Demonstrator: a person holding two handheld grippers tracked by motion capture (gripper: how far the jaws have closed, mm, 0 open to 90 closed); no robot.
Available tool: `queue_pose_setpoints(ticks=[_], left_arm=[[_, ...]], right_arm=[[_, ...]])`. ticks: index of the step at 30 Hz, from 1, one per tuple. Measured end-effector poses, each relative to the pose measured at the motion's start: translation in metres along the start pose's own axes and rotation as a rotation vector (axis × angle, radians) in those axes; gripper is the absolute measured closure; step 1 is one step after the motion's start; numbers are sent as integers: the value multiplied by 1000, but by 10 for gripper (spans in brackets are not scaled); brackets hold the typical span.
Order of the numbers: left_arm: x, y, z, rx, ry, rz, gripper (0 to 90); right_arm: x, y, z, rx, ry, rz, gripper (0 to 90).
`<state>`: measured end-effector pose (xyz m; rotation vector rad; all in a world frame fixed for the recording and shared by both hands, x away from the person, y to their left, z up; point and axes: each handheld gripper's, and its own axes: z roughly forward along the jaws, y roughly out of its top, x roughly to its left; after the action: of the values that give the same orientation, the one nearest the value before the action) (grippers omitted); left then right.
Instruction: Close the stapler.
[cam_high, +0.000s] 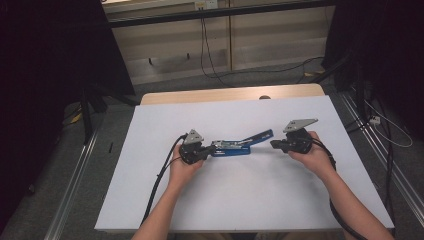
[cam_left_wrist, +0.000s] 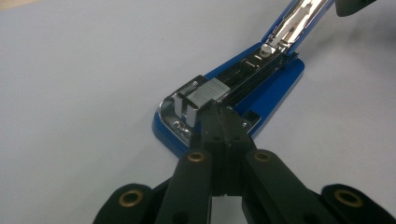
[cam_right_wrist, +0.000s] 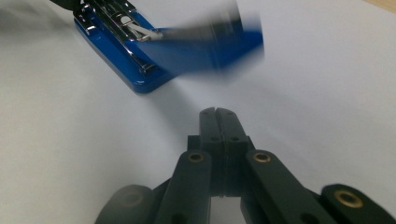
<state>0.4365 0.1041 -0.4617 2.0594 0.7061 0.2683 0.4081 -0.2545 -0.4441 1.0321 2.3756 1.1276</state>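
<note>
A blue stapler (cam_high: 235, 146) lies open in the middle of the white table top (cam_high: 250, 200). Its metal channel is exposed and its blue top arm (cam_high: 261, 135) is lifted up toward the right. My left gripper (cam_high: 206, 148) is shut, and its tips rest on the stapler's left end. In the left gripper view the shut tips (cam_left_wrist: 219, 111) touch the base just behind a silver strip of staples (cam_left_wrist: 209, 91). My right gripper (cam_high: 273, 144) is shut with nothing in it, just right of the raised arm. In the right gripper view its tips (cam_right_wrist: 217, 112) stand short of the blurred blue arm (cam_right_wrist: 205, 46).
A wooden table edge (cam_high: 225, 94) runs along the back of the white sheet. Cables (cam_high: 205, 50) hang over the floor behind. Dark stands and drapes flank both sides. Each gripper's cable trails toward the near edge.
</note>
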Motion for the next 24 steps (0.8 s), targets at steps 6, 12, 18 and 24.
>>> queue_pose_setpoints(ticks=[6, 12, 18, 24], left_arm=[[-1, 0, 0, 4, -10, -2, 900], [-1, 0, -7, -12, -28, -16, 900], [-2, -2, -21, -36, -31, -61, 684], [-5, -2, -37, -29, -2, -59, 402]], right_arm=[[3, 3, 3, -17, 17, -6, 900], [10, 0, 3, -45, 40, 5, 889], [19, -3, -5, -89, 37, 35, 696], [29, -9, -17, -135, 33, 77, 463]])
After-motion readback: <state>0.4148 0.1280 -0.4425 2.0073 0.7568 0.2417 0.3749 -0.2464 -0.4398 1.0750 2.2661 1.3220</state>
